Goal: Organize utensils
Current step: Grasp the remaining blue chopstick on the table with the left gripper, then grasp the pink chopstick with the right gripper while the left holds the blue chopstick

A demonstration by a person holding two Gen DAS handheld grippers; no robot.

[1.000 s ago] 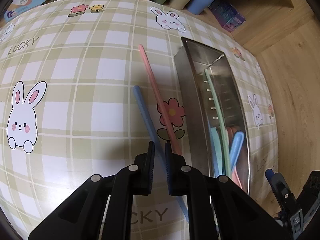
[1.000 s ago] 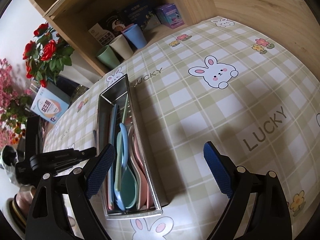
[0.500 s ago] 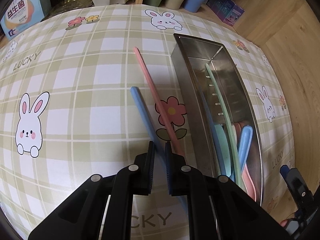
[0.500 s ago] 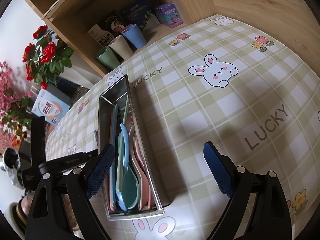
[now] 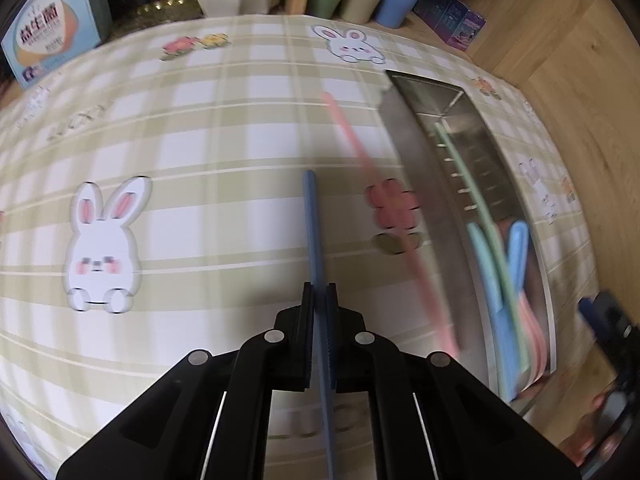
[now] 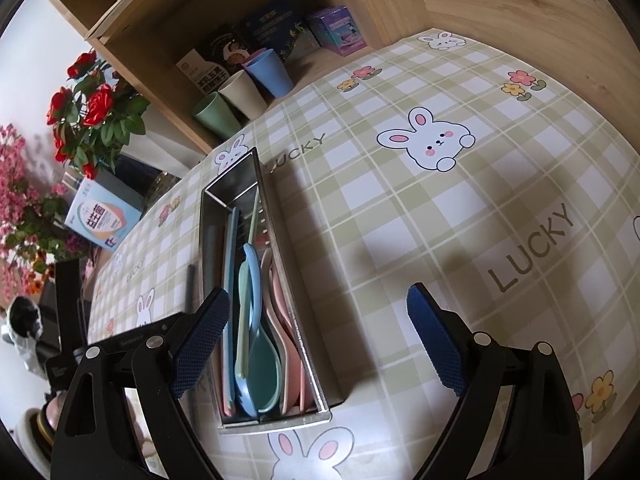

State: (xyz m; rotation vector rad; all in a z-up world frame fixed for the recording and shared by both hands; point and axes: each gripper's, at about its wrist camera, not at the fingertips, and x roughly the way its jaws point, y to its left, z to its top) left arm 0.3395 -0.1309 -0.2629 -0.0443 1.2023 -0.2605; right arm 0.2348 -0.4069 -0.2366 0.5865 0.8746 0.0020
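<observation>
My left gripper (image 5: 319,300) is closing its jaws on a blue chopstick (image 5: 312,220), which runs straight through the narrow gap with both pads against it. A pink chopstick (image 5: 384,216) lies on the checked cloth just to the right, blurred. Beyond it stands a long steel utensil tray (image 5: 420,184) holding green, blue and pink utensils (image 5: 504,280). In the right wrist view, my right gripper (image 6: 316,300) stands wide open above the near end of the same tray (image 6: 280,264), with nothing between its fingers.
A bunny-print tablecloth (image 6: 460,208) covers the table. Three cups (image 6: 240,92) and boxes (image 6: 336,32) sit in a wooden shelf at the back. Red flowers (image 6: 92,108) and a light blue carton (image 5: 52,28) stand by the far left edge.
My left gripper has shifted left from between the two chopsticks onto the blue one and closed on it, which now lines up with the jaws. The right gripper has stayed put.
</observation>
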